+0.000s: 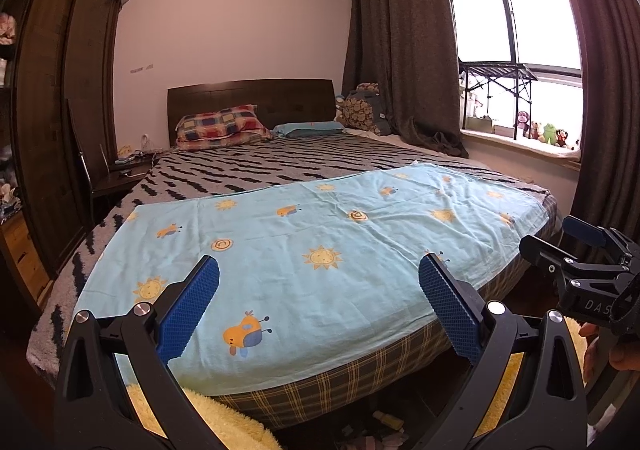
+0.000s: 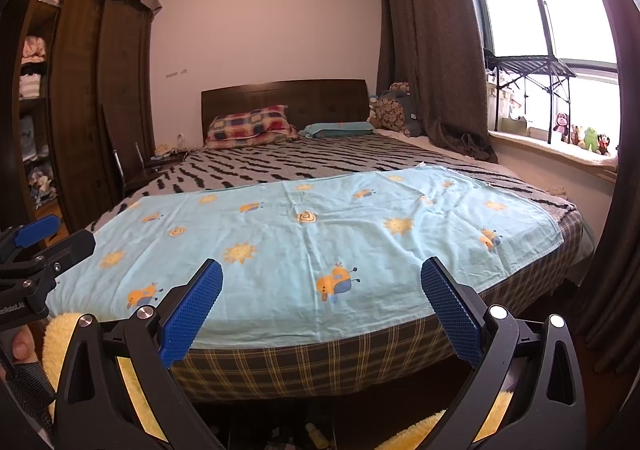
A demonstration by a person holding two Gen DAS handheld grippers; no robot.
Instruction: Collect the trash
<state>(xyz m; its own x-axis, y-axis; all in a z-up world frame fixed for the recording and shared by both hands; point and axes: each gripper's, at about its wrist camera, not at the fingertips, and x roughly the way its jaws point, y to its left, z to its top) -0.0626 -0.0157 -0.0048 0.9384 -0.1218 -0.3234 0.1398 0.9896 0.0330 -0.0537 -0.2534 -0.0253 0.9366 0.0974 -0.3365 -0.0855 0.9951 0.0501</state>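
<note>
Small bits of trash (image 1: 386, 421) lie on the dark floor under the foot of the bed, also low in the right wrist view (image 2: 316, 435). My left gripper (image 1: 320, 306) is open and empty, held above the bed's foot. My right gripper (image 2: 322, 308) is open and empty too, beside the left one. The right gripper shows at the right edge of the left wrist view (image 1: 588, 250). The left gripper shows at the left edge of the right wrist view (image 2: 36, 246).
A bed carries a light blue sheet (image 1: 312, 250) with suns and a striped blanket (image 1: 256, 166). A dark wardrobe (image 1: 60, 98) stands left, a nightstand (image 1: 128, 174) by it. Curtains (image 1: 400, 42) and a windowsill with toys (image 1: 544, 134) are right. Yellow fleece (image 1: 224, 422) is below.
</note>
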